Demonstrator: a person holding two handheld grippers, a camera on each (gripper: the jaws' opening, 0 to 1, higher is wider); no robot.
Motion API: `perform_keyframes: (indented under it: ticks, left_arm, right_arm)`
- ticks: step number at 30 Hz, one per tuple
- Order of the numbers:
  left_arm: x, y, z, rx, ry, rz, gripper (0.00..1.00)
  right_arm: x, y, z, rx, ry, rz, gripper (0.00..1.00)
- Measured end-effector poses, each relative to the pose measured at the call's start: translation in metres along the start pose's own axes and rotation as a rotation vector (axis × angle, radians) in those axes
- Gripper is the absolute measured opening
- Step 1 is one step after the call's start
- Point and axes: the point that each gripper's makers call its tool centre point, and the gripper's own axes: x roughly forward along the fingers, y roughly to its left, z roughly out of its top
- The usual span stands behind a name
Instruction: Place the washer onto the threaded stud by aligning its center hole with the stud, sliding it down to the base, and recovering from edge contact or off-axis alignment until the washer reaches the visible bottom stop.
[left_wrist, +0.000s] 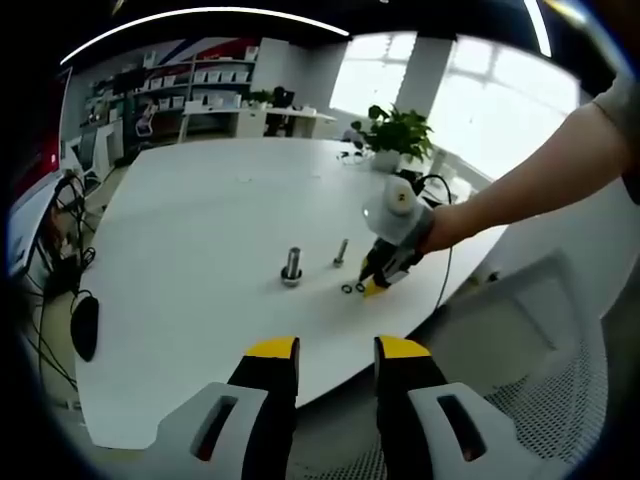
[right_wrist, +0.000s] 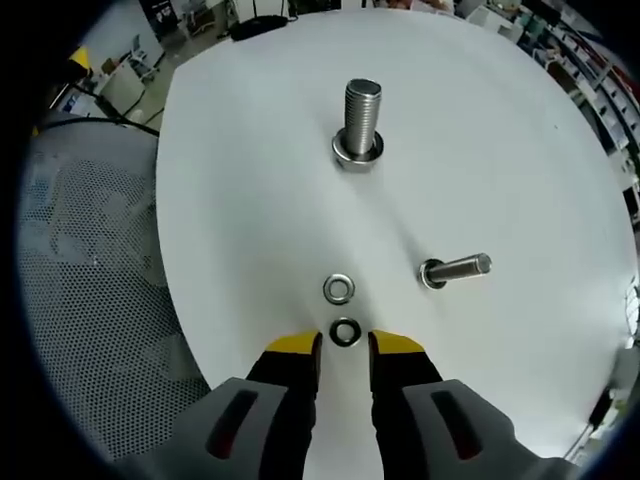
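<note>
A white table (right_wrist: 500, 150) carries two upright studs (right_wrist: 361, 122) and two washers (right_wrist: 339, 289).

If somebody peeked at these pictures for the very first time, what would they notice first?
Probably the big shiny threaded steel bolt standing upright on the round white table, with a thinner steel bolt standing to its right. Next, two small metal ring washers lying flat just ahead of the right yellow-tipped claw, whose jaws are open. In the left gripper view, that claw rests at the table's near edge by the washers.

Two washers (right_wrist: 339, 289) – studs (right_wrist: 362, 122) beyond, apparently upright.
</note>
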Motion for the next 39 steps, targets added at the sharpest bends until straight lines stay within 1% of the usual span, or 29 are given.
perform_keyframes:
  ticks: [4, 8, 13, 16, 21, 27, 28, 30, 33, 36, 39]
  left_arm:
    - [-0.0005, 0.0004, 0.001, -0.004, -0.007, 0.003, 0.28]
    - [-0.0007, 0.0003, 0.0014, -0.004, -0.006, 0.004, 0.28]
    - [-0.0004, 0.0002, 0.0006, -0.003, -0.003, 0.002, 0.28]
    - [-0.0004, 0.0004, 0.0006, -0.004, -0.004, 0.004, 0.28]
    - [-0.0002, -0.0002, 0.0001, -0.003, -0.001, 0.001, 0.28]
    - [-0.0005, 0.0008, 0.001, -0.006, -0.006, 0.004, 0.28]
    - [-0.0005, 0.0009, 0.0008, -0.006, -0.005, 0.005, 0.28]
    - [-0.0006, 0.0004, 0.001, -0.005, -0.005, 0.005, 0.28]
    - [-0.0006, 0.001, 0.001, -0.007, -0.006, 0.006, 0.28]
    - [-0.0008, 0.0006, 0.0012, -0.006, -0.007, 0.006, 0.28]
    - [-0.0008, 0.001, 0.0014, -0.007, -0.008, 0.007, 0.28]
  right_arm:
    - [0.0011, 0.0013, 0.0003, -0.033, 0.001, 0.003, 0.18]
    - [0.0006, 0.0009, 0.0013, -0.013, 0.008, 0.004, 0.17]
    - [0.001, 0.0017, 0.0018, -0.032, 0.017, 0.0, 0.15]
    - [0.0012, 0.0009, 0.002, -0.005, 0.02, -0.004, 0.15]
    - [0.0016, 0.0016, 0.0016, -0.02, 0.028, -0.012, 0.15]
    - [0.0026, 0.0035, 0.0033, -0.04, 0.061, -0.034, 0.15]
    - [0.0023, 0.002, 0.0036, -0.057, 0.065, -0.04, 0.15]
    - [0.0008, 0.0048, 0.0037, -0.065, 0.083, -0.043, 0.15]
    - [0.0014, 0.0034, 0.003, -0.064, 0.09, -0.041, 0.15]
    - [0.0008, 0.003, 0.002, -0.058, 0.082, -0.036, 0.15]
    - [0.0001, 0.0033, 0.0012, -0.045, 0.06, -0.037, 0.14]
